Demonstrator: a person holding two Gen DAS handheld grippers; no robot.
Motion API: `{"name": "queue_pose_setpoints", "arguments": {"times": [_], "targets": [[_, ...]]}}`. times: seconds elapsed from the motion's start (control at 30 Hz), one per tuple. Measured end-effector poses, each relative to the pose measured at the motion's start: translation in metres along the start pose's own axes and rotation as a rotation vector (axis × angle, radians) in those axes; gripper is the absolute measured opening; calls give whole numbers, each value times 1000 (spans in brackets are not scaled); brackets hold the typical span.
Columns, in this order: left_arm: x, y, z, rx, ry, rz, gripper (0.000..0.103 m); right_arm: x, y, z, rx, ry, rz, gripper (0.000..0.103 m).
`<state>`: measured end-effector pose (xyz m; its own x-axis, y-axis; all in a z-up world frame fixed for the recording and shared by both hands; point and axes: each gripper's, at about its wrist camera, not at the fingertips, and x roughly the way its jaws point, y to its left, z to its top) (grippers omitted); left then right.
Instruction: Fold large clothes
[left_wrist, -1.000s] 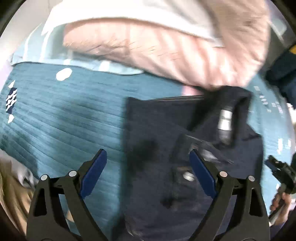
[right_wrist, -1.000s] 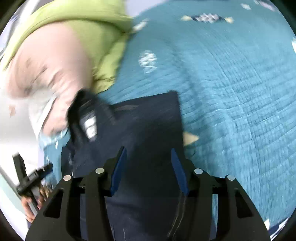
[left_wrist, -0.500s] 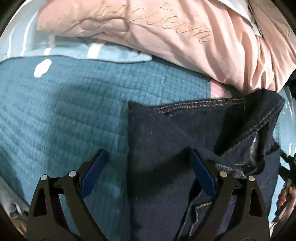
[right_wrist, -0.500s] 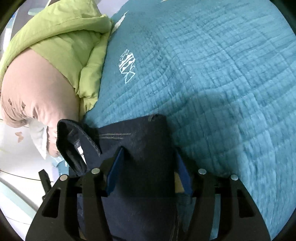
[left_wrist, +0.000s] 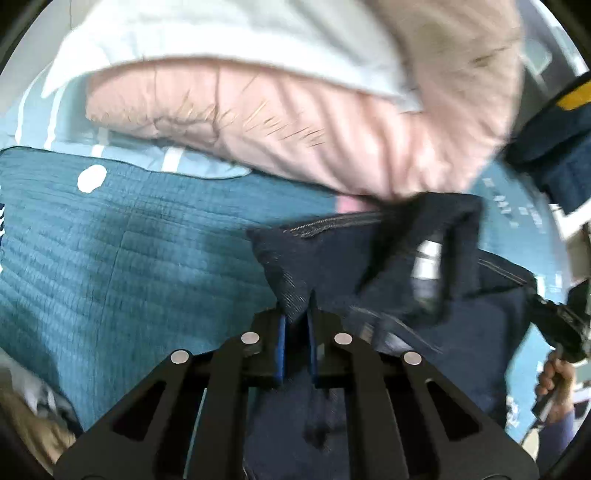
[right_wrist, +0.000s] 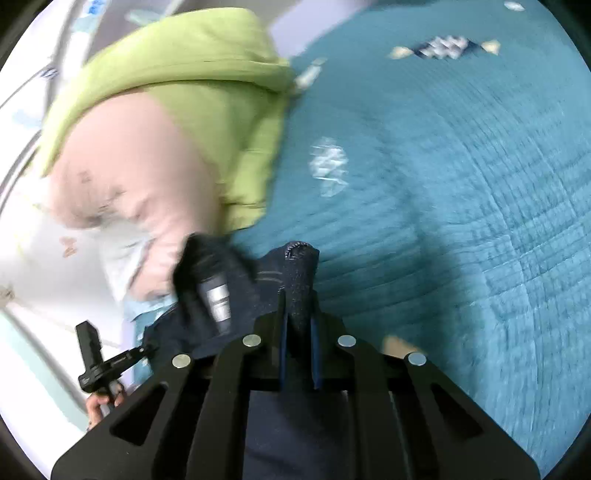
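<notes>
the dark blue jeans (left_wrist: 369, 266) lie on the teal quilt (left_wrist: 129, 258), their far end just below the pink pillow (left_wrist: 295, 122). the left gripper (left_wrist: 295, 325) is closed tight on a corner of the jeans, the blue pads pinching a peak of denim that rises between them. to the right of that corner the waistband stands folded up, with a pale label showing inside it, and the rest of the denim spreads away toward the right edge of the quilt. a stitched hem runs along the far edge of the jeans, beside the pillow. a striped light blue sheet (left_wrist: 110, 147) shows under the pillow, beyond the quilt.

from the right wrist, the right gripper (right_wrist: 297, 317) is likewise clamped narrow on the jeans (right_wrist: 295, 273), a bunched corner with a stitched end poking up past the pads. left of that corner the raised waistband with its label stands blurred. the quilt (right_wrist: 443, 184) stretches off to the right of the jeans, with pale printed patches. beyond the jeans to the left sit a green pillow (right_wrist: 192, 74) and the pink pillow (right_wrist: 140, 177) below it. both views are smeared by blur.
</notes>
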<state>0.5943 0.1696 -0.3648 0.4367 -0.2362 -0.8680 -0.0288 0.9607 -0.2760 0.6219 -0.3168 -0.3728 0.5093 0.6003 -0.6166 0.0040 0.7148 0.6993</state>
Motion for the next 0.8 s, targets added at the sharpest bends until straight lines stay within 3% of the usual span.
{"name": "queue_pose_setpoints", "arguments": {"times": [0.23, 0.47, 0.63, 0.8], "targets": [[-90, -22, -67, 49, -68, -69, 8, -70, 54, -37, -124, -7, 16, 9], [-154, -21, -145, 75, -60, -94, 7, -142, 82, -96, -172, 28, 10, 9], [-181, -11, -224, 99, -10, -87, 8, -181, 66, -163, -207, 115, -34, 9], [-159, 14, -290, 74, 105, -59, 12, -179, 27, -232, -218, 248, -171, 12]]}}
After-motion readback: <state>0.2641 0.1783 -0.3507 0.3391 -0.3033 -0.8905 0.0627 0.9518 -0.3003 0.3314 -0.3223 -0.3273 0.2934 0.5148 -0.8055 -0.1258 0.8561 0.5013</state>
